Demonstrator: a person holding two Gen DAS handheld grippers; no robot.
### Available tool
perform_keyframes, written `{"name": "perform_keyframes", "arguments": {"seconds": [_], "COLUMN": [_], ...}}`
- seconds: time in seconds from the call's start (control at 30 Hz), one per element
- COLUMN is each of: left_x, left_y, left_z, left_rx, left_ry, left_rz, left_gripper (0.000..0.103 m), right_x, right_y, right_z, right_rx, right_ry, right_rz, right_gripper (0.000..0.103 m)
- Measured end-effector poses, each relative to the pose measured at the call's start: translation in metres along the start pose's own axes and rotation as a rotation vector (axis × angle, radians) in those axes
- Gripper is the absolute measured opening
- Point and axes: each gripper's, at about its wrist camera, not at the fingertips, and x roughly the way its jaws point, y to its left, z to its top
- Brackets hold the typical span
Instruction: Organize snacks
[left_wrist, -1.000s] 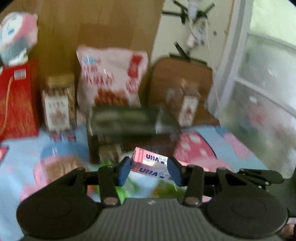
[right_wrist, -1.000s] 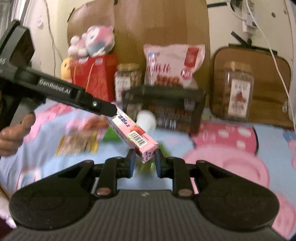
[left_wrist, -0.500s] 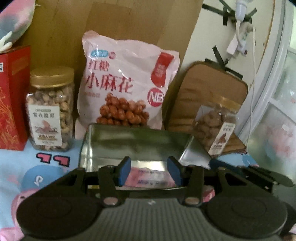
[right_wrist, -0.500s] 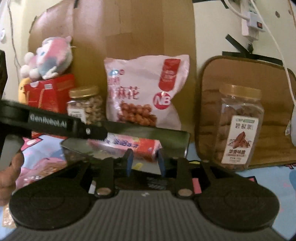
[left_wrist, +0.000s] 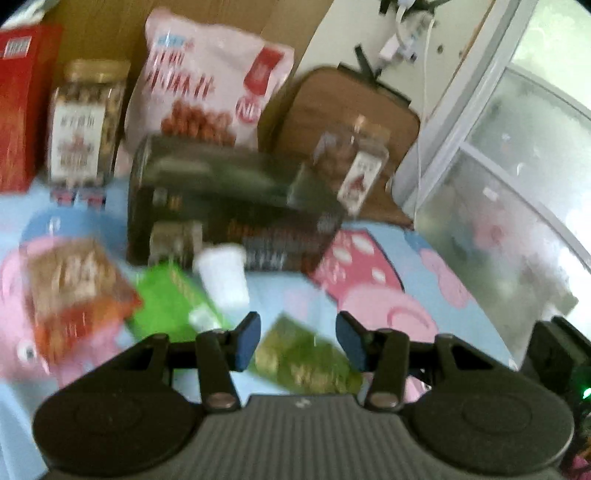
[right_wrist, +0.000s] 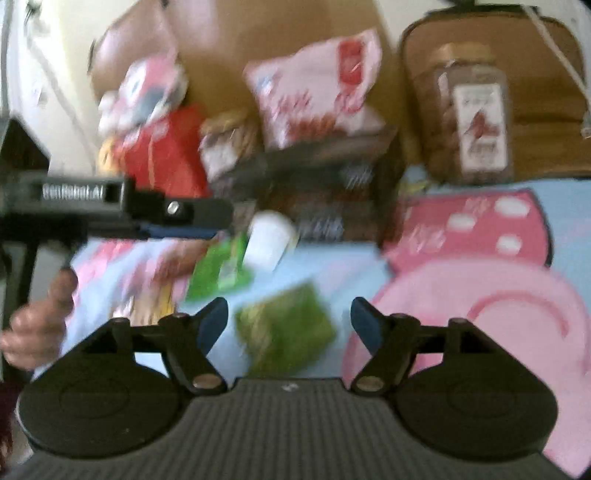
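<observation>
Green and blurred, a flat snack packet (left_wrist: 306, 360) lies on the cartoon-print cloth (left_wrist: 454, 280) just ahead of your left gripper (left_wrist: 298, 341), whose jaws stand wide with nothing between them. Your right gripper (right_wrist: 289, 319) is spread wide too and carries nothing; the same green packet (right_wrist: 286, 328) sits on the cloth in front of it, in line with the gap but not touching either finger as far as the blur lets you judge. Further off stands the dark basket (left_wrist: 221, 199), and both views are too smeared to show what is inside it, so you cannot count what has gone in. Loose things remain in front of it: a brighter green packet (left_wrist: 173, 299) to the left, a white cup (left_wrist: 223, 277) lying just before the basket, and a brown and red packet (left_wrist: 77, 288) at the near left. Behind the basket, against the wall, are a big pink bag (left_wrist: 207, 85), a jar of nuts (left_wrist: 86, 122) to its left, a red box (left_wrist: 22, 103) at the far left, and a second jar (left_wrist: 356, 166) to the right. Judged from this, much of the sorting is left: at least four items are on the cloth. The near green packet looks the likely next pick, since both grippers are aimed at it.
</observation>
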Motion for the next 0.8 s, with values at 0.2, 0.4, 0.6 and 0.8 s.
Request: {"name": "perform_keyframes", "arguments": {"seconds": [0.2, 0.4, 0.6, 0.8], "left_x": [0.001, -0.002, 0.002, 0.029], "left_y": [0.008, 0.017, 0.019, 0.016], "left_z": [-0.023, -0.035, -0.024, -0.017], "left_rx": [-0.078, -0.129, -0.151, -0.141], "left_ry": [0.072, 0.091, 0.083, 0.112], "left_rz": [-0.007, 0.001, 0.001, -0.006], "left_gripper": [0.046, 0.055, 0.055, 0.052], "right_x": [0.013, -0.002, -0.018, -0.028], "right_y": [0.033, 0.016, -0.005, -0.027], "right_z": [-0.006, -0.012, -0.018, -0.021], "right_rx": [-0.187, -0.057, 0.121, 0.315], "right_ry": [0.003, -0.007, -0.003, -0.028], "right_rz": [-0.139, -0.095, 0.032, 0.143], "right_gripper": [0.053, 0.009, 0.016, 0.047]}}
